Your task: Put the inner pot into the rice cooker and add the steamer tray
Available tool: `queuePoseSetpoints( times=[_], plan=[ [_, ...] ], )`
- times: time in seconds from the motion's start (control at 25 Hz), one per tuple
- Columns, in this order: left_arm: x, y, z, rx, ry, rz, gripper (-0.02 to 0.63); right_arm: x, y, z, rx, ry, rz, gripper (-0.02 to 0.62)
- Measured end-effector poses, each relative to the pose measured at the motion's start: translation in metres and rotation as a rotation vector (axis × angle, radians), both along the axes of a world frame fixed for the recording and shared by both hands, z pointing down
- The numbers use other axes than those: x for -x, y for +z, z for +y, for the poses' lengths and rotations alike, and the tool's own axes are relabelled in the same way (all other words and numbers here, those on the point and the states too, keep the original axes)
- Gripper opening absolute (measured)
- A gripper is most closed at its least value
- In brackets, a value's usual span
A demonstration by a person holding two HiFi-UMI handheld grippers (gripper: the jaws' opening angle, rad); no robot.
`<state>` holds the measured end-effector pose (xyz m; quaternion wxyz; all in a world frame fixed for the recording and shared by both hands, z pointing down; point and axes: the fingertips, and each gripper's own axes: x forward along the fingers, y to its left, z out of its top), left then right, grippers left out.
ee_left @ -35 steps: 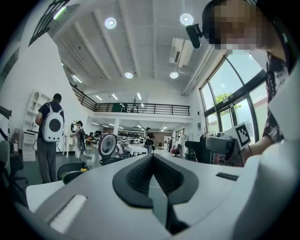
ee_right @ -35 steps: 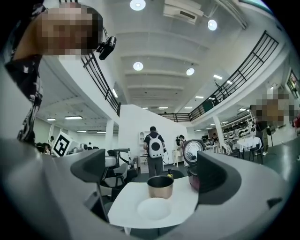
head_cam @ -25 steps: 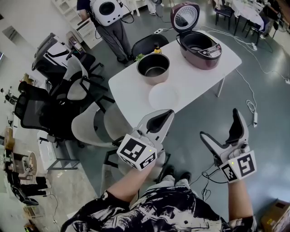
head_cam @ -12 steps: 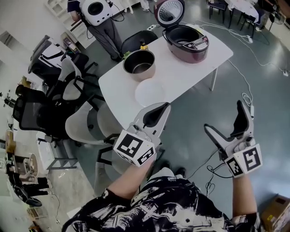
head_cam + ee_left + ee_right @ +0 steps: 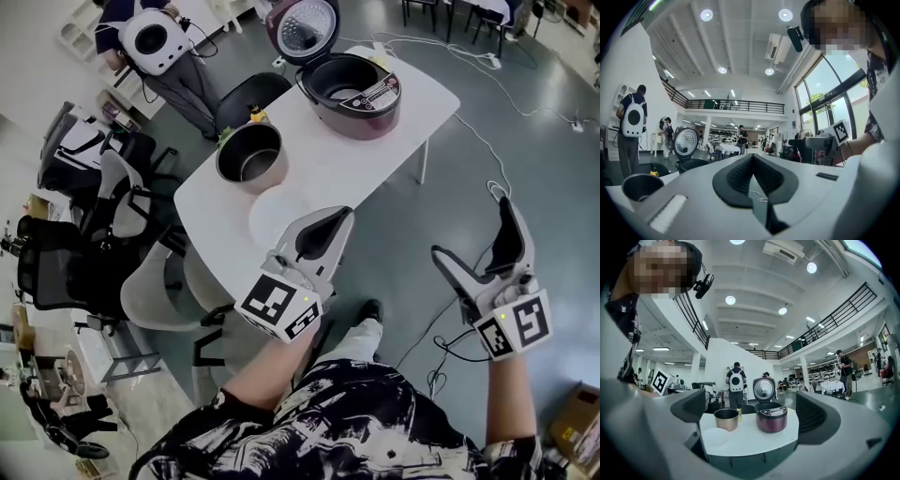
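Approach, as judged: nothing gripped yet. Move in to table, take pot by rim, keep level.

Head view: pot upper left on table, open cooker top centre, white tray nearer. Left gripper and right gripper held low, short of table.

Left gripper view: jaws pressed together, empty.

Right gripper view: jaws spread wide, empty, framing pot and cooker.

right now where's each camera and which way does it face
Head view: on the person's head, steeply down at the table, rice cooker and pot; shows both forearms, left gripper, right gripper.
Left gripper view: on that gripper, level across the hall past its shut jaws; person's arm at right.
Right gripper view: on that gripper, between its open jaws toward the table; person's shirt at left.
Shared: head and right gripper views both show table, rice cooker, pot.
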<state>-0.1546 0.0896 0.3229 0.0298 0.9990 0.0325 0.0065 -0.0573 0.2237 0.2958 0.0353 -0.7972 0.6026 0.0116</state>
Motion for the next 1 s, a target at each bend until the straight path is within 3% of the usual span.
queuePoseSetpoints(
  times=[0.4,0.8,1.0],
  plan=[
    [-0.110,0.006,-0.062,0.040,0.063,0.012,0.005,-0.104,-0.005,-0.062,0.052,0.055,0.026,0.551],
    [-0.197,-0.007,-0.043,0.015,0.062,-0.013,0.005,-0.197,-0.015,-0.050,0.027,0.033,0.015,0.551],
    [-0.256,-0.018,-0.029,-0.021,-0.026,-0.013,0.005,-0.264,-0.019,-0.044,0.006,-0.067,0.017,0.551]
  ],
)
